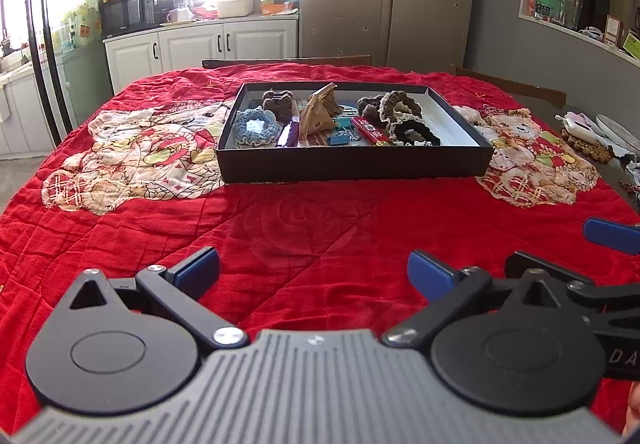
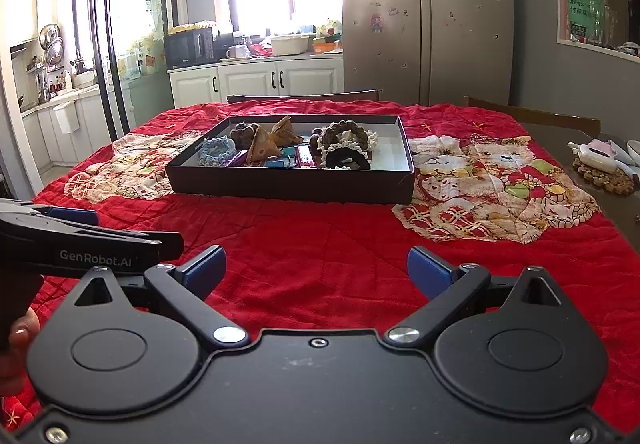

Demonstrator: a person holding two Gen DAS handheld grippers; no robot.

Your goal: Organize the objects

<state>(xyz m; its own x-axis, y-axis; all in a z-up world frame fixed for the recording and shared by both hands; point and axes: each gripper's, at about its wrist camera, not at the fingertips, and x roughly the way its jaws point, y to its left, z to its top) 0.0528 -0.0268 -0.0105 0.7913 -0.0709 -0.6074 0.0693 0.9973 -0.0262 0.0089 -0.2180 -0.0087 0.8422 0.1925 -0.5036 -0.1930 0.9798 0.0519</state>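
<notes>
Left gripper point(image 1: 313, 270) and right gripper point(image 2: 316, 270) spread wide and empty, above red quilt point(image 1: 320, 228), filled black tray point(image 1: 352, 164) beyond

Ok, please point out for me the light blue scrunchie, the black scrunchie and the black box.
light blue scrunchie point(image 1: 256, 127), left wrist view, on its knitted ring.
black scrunchie point(image 1: 416, 132), left wrist view, on its dark ruffled edge.
black box point(image 1: 352, 164), left wrist view, on its near outer wall.

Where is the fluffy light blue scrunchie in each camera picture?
Left wrist view: light blue crocheted scrunchie lies at the left end of the shallow black box, left of centre.
Right wrist view: it again lies at the box's left end.
Shared landmark: the tan woven pyramid pouch just right of it.
</notes>
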